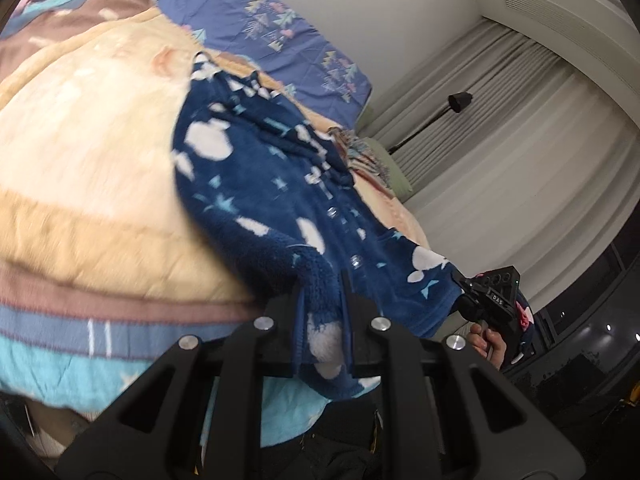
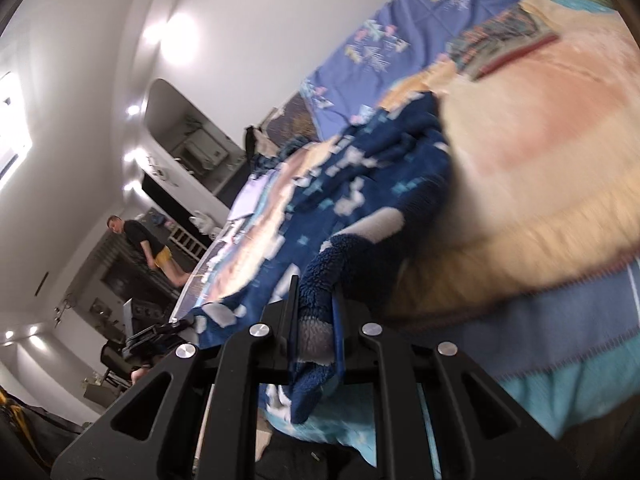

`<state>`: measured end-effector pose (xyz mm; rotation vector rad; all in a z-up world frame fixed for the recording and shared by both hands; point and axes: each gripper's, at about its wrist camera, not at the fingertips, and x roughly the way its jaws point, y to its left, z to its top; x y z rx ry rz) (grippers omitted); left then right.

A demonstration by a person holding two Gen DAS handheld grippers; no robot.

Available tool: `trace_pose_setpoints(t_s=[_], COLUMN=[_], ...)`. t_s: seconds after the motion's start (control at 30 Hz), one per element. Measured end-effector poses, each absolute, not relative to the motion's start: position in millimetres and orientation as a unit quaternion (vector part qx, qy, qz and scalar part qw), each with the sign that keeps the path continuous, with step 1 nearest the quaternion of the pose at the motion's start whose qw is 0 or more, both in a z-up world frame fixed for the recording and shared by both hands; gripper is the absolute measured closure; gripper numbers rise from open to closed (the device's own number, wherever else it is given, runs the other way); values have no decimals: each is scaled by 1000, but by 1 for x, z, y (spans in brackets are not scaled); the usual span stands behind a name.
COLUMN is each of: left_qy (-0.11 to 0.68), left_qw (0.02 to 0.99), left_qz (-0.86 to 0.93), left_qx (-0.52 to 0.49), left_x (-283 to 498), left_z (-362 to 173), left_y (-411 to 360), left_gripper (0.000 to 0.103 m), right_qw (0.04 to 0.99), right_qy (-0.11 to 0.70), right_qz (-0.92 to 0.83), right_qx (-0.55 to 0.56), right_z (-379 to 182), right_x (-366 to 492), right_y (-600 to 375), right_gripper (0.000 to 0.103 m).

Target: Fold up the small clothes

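A navy fleece garment with white patches (image 1: 256,184) drapes across the cream plush blanket (image 1: 88,168), filling the gap between both sets of black fingers (image 1: 320,300). Bare blanket lies open to its left. On its right, the pale pleated curtains (image 1: 500,168) and a black floor lamp (image 1: 459,101) close off the bedside.

Bed w/ cream-striped blanket (image 1: 80,168); navy fleece garment (image 1: 256,184) on it, blue sheet (image 1: 256,12) behind.
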<state>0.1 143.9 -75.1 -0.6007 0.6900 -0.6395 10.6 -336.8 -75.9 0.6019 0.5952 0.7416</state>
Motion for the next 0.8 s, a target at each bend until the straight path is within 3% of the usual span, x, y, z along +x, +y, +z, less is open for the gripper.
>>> trace_pose_setpoints(t_s=[0.4, 0.8], left_qy=[272, 282], left_qw=[862, 873], left_qz=[-328, -279], left_qx=[-275, -283], left_x=[75, 242], left_z=[-1, 49], left_y=[148, 175], left_gripper=[88, 88], right_qw=[842, 822], right_qy=[236, 239], right_qz=[352, 313], right_qx=[334, 410], right_z=[-13, 19], right_x=[86, 250], right_y=[-333, -341], right_gripper=[89, 89])
